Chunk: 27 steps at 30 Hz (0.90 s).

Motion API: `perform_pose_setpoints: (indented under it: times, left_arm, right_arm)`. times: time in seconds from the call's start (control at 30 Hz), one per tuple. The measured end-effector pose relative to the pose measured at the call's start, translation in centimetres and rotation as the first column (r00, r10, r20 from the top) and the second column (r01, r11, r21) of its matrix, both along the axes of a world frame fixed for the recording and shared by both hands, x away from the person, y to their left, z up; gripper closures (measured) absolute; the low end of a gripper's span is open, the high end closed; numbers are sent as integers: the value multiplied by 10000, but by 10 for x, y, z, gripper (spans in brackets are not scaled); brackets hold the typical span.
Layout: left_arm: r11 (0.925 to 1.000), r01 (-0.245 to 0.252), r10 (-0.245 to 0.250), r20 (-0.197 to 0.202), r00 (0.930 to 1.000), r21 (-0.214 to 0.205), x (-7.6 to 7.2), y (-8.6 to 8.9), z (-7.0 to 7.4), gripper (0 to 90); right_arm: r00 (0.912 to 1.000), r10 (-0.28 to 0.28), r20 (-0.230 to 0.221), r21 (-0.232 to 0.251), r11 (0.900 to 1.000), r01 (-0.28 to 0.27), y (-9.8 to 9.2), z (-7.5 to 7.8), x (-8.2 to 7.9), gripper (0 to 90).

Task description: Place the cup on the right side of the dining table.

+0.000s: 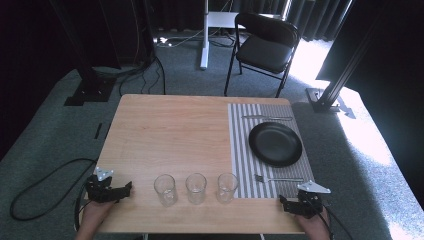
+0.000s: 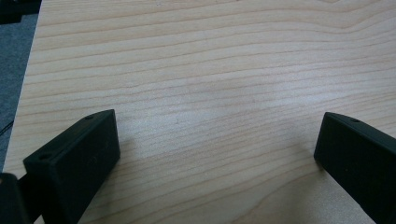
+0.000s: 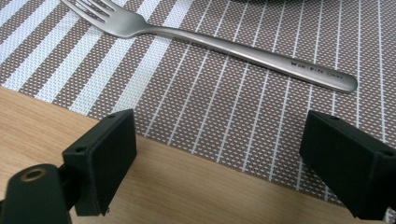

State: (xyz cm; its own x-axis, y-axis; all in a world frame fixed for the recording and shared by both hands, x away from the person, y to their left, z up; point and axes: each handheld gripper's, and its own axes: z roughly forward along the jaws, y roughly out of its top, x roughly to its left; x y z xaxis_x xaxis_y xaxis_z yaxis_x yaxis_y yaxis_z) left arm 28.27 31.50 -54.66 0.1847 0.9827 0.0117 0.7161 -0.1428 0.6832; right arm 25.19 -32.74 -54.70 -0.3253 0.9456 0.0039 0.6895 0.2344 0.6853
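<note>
The left gripper (image 1: 120,190) sits at the near left corner of the wooden surface (image 1: 170,130), jaws apart over bare wood, with open room ahead and to the far edge. The right gripper (image 1: 286,204) rests at the near right edge, jaws apart (nothing between them), just short of the striped placemat (image 1: 242,150). A fork (image 3: 224,46) lies on it just ahead, the black plate (image 1: 275,144) beyond. Three empty glasses (image 1: 196,188) stand in a row between the grippers.
</note>
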Motion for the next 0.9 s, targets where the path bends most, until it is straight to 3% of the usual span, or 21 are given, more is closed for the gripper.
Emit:
perform_pose_setpoints:
  times: [0.9]
  left_arm:
    - [10000, -4, 4, 7, 10000, -2, 0, 0, 0, 5]
  right_arm:
    - [9999, -128, -66, -28, 9999, 128, 2, 1, 1, 106]
